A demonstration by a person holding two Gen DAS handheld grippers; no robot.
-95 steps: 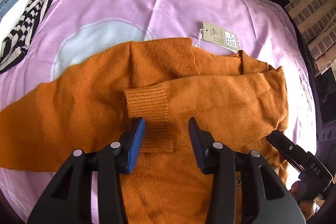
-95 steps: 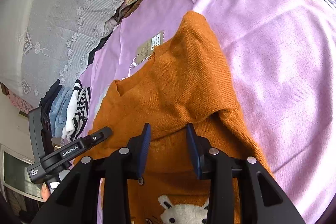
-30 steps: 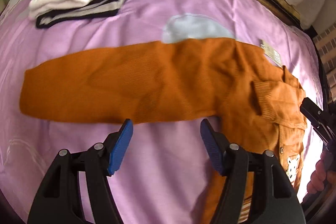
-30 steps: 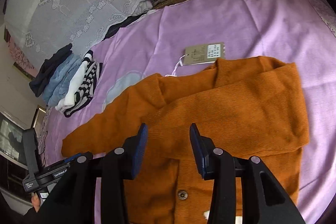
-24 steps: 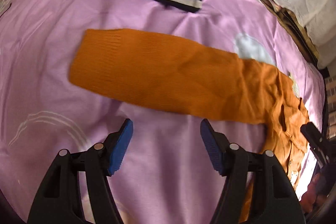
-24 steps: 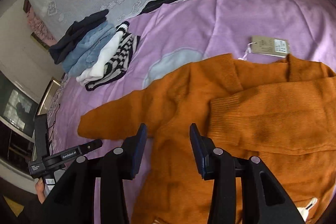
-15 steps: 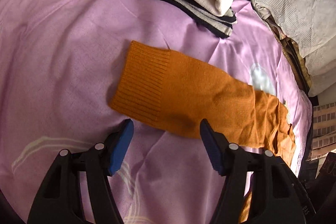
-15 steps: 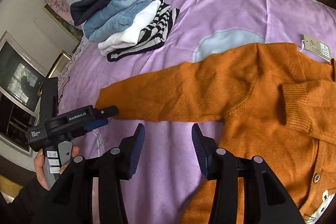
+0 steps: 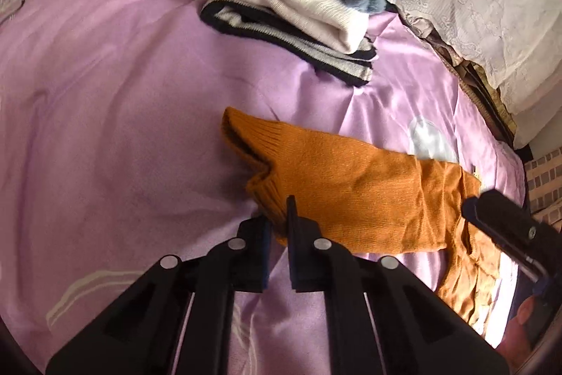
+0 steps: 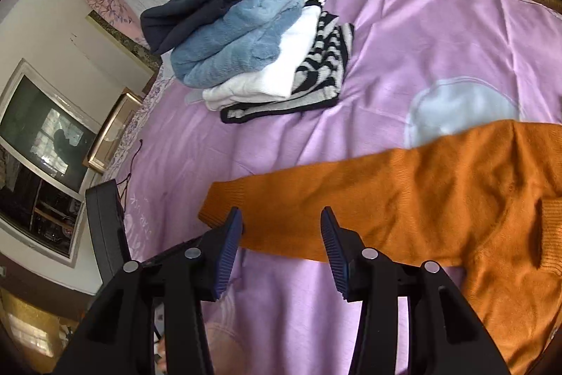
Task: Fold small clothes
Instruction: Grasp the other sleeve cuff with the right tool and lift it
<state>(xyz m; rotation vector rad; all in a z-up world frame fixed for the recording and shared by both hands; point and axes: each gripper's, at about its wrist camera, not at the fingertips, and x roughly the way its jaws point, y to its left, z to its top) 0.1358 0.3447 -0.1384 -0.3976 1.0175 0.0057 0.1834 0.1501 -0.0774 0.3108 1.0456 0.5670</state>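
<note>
The left gripper (image 9: 277,220) clamps the cuff (image 9: 267,195) of the sweater (image 9: 368,192). The right gripper (image 10: 281,234) hovers above the sleeve (image 10: 351,199), jaws apart and empty.

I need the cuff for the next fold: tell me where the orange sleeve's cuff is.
In the left wrist view the cuff sits just ahead of centre on the purple sheet, below the folded stack, its near corner pinched in the left claw.

Both wrist views look steeply down, close, sharing the orange sleeve (image 9: 351,185).
</note>
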